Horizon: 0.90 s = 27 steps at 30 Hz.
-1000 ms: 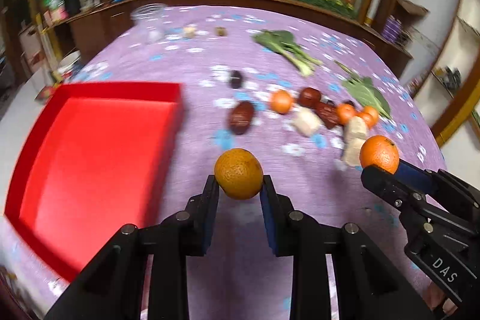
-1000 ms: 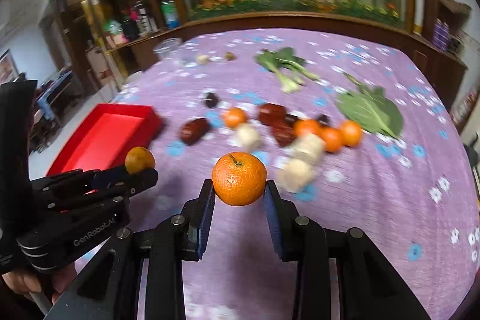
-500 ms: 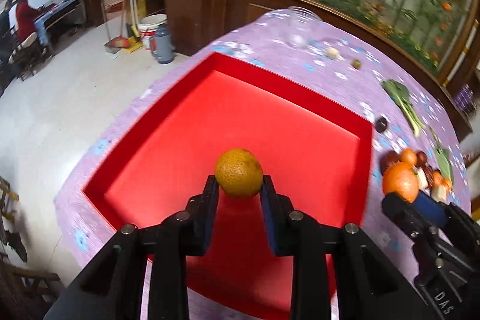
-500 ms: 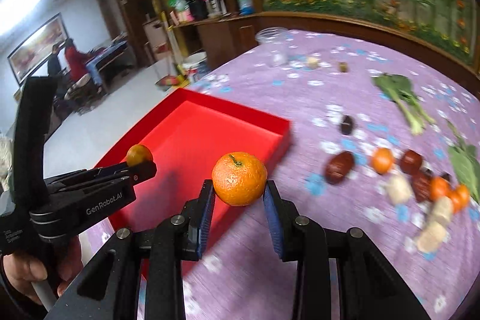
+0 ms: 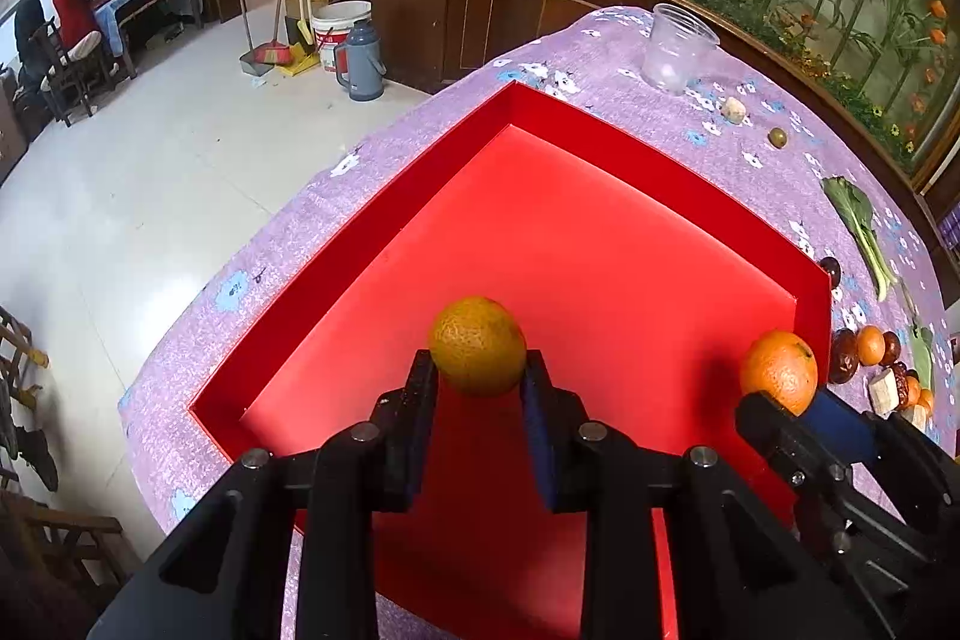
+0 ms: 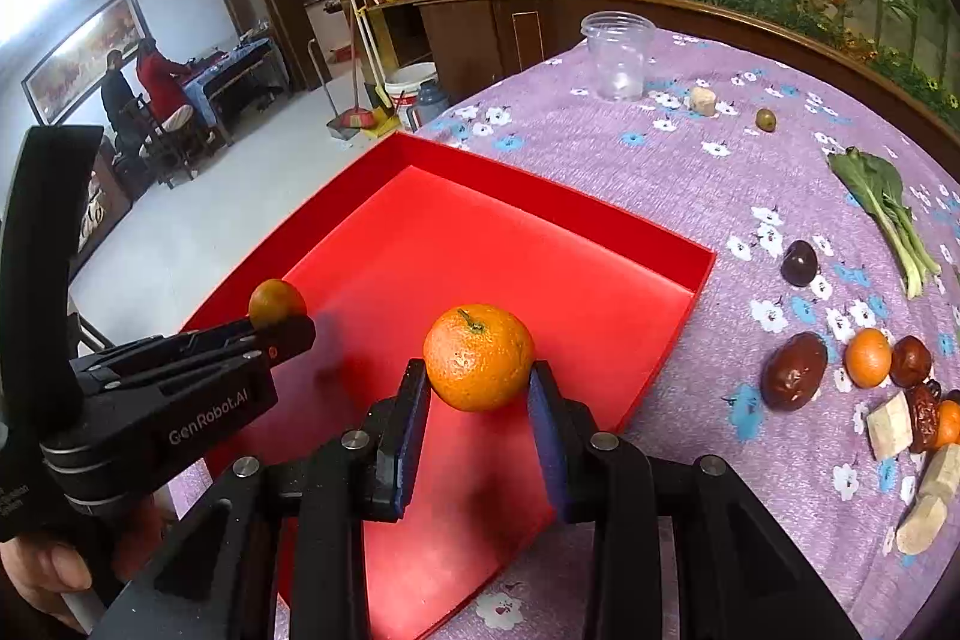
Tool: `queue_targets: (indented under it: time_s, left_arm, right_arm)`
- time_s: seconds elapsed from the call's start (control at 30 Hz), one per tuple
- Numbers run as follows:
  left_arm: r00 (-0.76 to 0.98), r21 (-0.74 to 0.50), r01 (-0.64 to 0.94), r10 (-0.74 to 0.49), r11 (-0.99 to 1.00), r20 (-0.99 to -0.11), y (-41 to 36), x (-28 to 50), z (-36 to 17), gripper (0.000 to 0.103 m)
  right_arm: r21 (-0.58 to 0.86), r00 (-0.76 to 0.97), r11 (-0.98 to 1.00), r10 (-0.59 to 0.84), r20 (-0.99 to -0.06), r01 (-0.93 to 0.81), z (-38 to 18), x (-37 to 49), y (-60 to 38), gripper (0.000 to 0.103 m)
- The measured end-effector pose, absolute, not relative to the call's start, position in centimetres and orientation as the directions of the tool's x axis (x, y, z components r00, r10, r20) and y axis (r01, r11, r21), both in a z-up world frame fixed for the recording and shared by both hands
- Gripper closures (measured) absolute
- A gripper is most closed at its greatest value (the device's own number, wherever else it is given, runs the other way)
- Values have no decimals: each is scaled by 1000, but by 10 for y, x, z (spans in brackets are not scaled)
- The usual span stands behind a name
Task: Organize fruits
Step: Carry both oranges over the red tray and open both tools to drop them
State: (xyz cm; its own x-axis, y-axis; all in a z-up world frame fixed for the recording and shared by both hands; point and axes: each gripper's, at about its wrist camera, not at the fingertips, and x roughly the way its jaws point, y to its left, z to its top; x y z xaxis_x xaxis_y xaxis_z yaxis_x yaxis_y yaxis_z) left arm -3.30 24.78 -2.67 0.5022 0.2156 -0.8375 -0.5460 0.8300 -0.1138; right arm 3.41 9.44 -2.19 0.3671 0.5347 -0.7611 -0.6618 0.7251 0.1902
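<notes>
My left gripper point(image 5: 478, 381) is shut on a dull yellow-orange citrus point(image 5: 477, 345) and holds it above the floor of the red tray point(image 5: 600, 244). My right gripper point(image 6: 479, 388) is shut on a bright orange tangerine point(image 6: 478, 357) above the tray's right half point(image 6: 456, 244). Each gripper shows in the other's view: the right one with its tangerine point(image 5: 778, 371) at the right, the left one with its citrus point(image 6: 276, 303) at the left. Nothing lies on the tray floor that I can see.
On the purple flowered cloth right of the tray lie dates point(image 6: 793, 370), small tangerines point(image 6: 867, 357), pale chunks point(image 6: 892, 424), a dark plum point(image 6: 799, 263) and leafy greens point(image 6: 882, 202). A clear plastic cup point(image 6: 620, 55) stands at the back. The table edge drops to the floor at the left.
Both grippers swung left from the fruit pile to over the red tray, each still holding its fruit, and have come lower and closer to the tray.
</notes>
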Motion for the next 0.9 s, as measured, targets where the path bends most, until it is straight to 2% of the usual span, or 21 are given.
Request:
queue_targets:
  time_s: [0.53,0.57,0.63,0.67,0.7,0.73,0.9]
  left_arm:
    - [492,-122,-536,192,836,-849,251,-30,-35,74]
    - [488,-117,-540,196,833,-851,250,-31,-34,71]
    - [490,-119,-554,207,824,-847,252,-34,-31,34]
    - [501,-123,-568,222,814,-837,253,-37,-28,26]
    - [530,-139,-578,240,804,-814,253,-42,-22,22]
    - [556,-151,-581,254,800,-792,251,-47,-17,22]
    - [618,-167,-529,243,832,-748,221,-43,3,22]
  right_arm:
    - [169,350,728,502,-791,-664,-30,34,106,64]
    - [160,350,726,497,-794,-668,-30,33,107,61]
    - [148,368,728,499,-785,-670,-28,30,106,39]
    - [144,379,734,496,-781,-663,-25,29,103,37]
    - [142,392,741,496,-775,-657,-22,27,99,32]
    - [147,399,739,507,-764,-657,-18,25,93,29]
    - [161,483,777,524,-701,-609,1,14,40,29]
